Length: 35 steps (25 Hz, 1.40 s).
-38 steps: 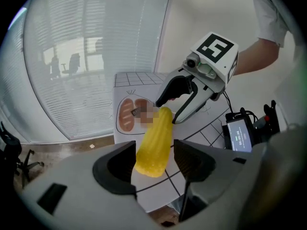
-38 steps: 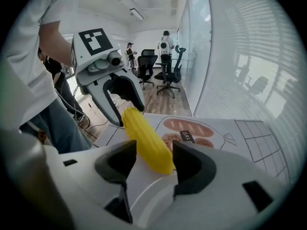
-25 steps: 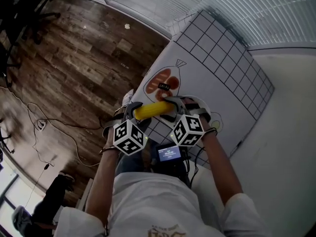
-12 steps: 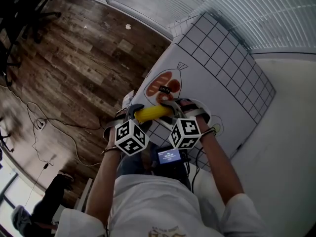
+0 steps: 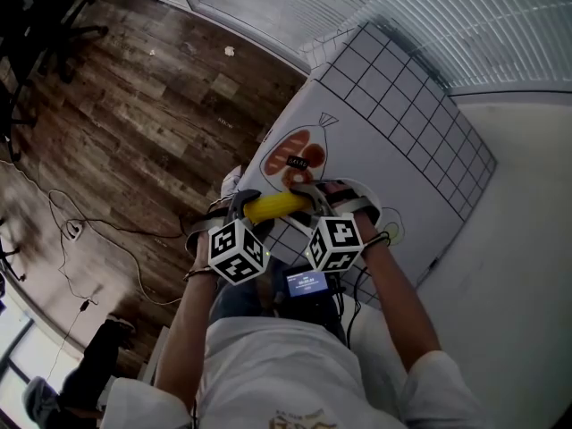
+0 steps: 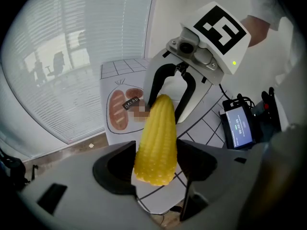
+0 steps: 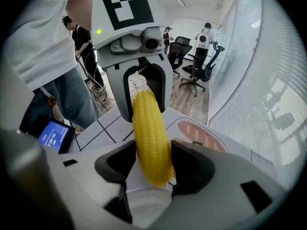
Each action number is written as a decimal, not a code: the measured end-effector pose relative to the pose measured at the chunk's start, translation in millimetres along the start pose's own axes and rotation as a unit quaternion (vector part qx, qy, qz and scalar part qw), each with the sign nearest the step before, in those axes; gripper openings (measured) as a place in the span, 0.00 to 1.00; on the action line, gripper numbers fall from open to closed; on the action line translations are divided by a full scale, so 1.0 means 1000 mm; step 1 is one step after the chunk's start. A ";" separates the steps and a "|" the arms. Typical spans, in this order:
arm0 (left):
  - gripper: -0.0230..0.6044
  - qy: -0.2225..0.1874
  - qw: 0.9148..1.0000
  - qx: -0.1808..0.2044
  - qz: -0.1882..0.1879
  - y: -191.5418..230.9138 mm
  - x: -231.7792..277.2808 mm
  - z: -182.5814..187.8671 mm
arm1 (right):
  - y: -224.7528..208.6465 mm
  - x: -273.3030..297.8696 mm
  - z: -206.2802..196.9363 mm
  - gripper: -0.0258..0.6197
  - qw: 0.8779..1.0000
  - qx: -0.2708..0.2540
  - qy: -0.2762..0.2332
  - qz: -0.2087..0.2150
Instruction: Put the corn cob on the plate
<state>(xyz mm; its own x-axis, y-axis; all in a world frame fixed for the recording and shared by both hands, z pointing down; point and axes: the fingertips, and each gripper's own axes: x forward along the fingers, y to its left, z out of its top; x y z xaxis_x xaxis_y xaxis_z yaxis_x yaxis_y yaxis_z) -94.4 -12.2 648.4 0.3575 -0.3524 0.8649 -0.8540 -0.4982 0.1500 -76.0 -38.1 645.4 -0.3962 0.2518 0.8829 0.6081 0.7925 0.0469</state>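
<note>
A yellow corn cob (image 5: 277, 206) hangs level between both grippers, above the near edge of the printed mat. My left gripper (image 5: 246, 206) is shut on its thick end (image 6: 154, 152), with both pads against the kernels. My right gripper (image 5: 313, 199) has the other end (image 7: 152, 147) between its jaws. Those jaws are closing and the pads touch the cob on both sides. A white plate (image 5: 374, 206) lies on the mat by the right hand, and its rim (image 7: 144, 206) shows right under the right jaws.
The white mat (image 5: 393, 105) carries a black grid and a bread drawing (image 5: 299, 155). A small device with a blue screen (image 5: 306, 281) sits at the person's waist. Wood floor with cables (image 5: 89, 222) lies to the left. Office chairs (image 7: 192, 71) and people stand further off.
The right gripper's marker cube has rolled a little and shifted slightly left. The corn cob stays level between both grippers, and the left gripper has kept still.
</note>
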 end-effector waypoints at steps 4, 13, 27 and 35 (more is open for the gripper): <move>0.46 -0.001 1.000 0.003 -0.001 0.000 -0.006 0.000 | 0.000 -0.004 0.006 0.41 1.000 -0.002 0.000 -0.005; 0.47 -0.005 1.000 0.016 0.008 0.003 -0.031 0.009 | -0.005 -0.025 0.023 0.40 1.000 -0.011 0.002 -0.020; 0.46 -0.001 0.998 0.050 0.037 0.005 -0.067 0.025 | -0.011 -0.056 0.046 0.40 0.998 -0.019 -0.010 -0.051; 0.47 0.006 0.996 0.075 0.044 0.003 -0.076 0.031 | -0.011 -0.068 0.050 0.40 0.997 -0.012 -0.010 -0.076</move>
<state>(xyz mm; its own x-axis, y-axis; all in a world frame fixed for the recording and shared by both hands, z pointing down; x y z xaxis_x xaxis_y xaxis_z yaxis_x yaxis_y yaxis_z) -112.5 -12.0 568.1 0.2788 -0.3910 0.8771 -0.8158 -0.5784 0.0014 -90.0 -35.9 561.6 -0.4988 0.1411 0.8551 0.5554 0.8095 0.1904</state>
